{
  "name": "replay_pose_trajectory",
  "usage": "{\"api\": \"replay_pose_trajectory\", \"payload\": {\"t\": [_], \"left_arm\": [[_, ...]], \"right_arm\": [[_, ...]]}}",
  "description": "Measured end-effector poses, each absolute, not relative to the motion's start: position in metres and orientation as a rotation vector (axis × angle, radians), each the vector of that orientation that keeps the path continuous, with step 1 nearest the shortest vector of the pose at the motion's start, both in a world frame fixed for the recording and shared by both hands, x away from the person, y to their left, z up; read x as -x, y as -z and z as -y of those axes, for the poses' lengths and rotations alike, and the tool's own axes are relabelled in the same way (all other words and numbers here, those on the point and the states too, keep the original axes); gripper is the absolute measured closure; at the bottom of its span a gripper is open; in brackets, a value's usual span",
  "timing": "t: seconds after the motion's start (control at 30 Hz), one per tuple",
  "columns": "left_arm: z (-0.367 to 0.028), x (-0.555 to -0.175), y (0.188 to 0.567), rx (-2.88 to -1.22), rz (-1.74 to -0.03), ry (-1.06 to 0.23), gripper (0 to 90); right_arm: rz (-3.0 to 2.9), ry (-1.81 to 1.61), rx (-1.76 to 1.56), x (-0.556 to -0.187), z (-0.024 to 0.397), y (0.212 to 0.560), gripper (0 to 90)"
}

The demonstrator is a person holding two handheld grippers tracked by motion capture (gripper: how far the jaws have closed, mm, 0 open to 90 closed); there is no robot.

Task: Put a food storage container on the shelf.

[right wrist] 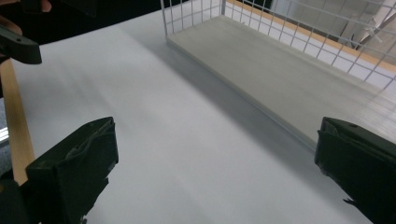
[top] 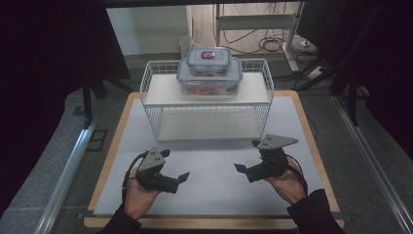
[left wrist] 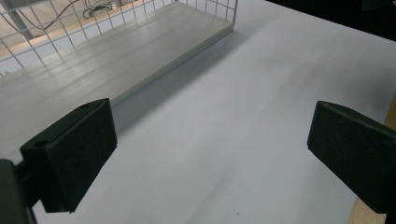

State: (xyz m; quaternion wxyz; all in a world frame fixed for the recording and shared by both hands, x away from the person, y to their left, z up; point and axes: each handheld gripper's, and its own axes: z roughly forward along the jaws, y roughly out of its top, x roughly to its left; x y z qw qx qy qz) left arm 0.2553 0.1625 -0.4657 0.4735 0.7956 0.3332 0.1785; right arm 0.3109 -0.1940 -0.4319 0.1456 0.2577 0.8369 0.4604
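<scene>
Two clear food containers with blue-edged lids sit stacked on the top shelf of a white wire rack (top: 151, 80), at about twelve o'clock on the table: a small container (top: 209, 60) rests on top of a larger container (top: 209, 80), touching it. The rack stands on a white mat (top: 214, 175) laid over a wooden table (top: 307, 131). Its lower shelf (left wrist: 116, 60) is bare. Near the table's front edge, a person holds two black grippers low over the mat, well apart from the rack and from both containers. The left gripper (top: 184, 176) is at about seven o'clock, its jaws spread wide with nothing between them; the left gripper view looks past them across the mat to the lower shelf. The right gripper (top: 240, 168) is at about five o'clock, jaws likewise spread and empty, angled inward toward the other. By the look of it, no handling of the containers has started: the stack is untouched, and every step, from reaching to gripping to moving, seems still ahead.
</scene>
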Motion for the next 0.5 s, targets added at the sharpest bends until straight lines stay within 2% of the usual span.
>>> {"api": "replay_pose_trajectory", "payload": {"t": [0.5], "left_arm": [[-0.171, -0.241, 0.488, -2.021, -0.836, -0.515, 0.9]], "right_arm": [[-2.382, -1.284, -0.794, -0.295, 0.216, 0.456, 0.1]]}}
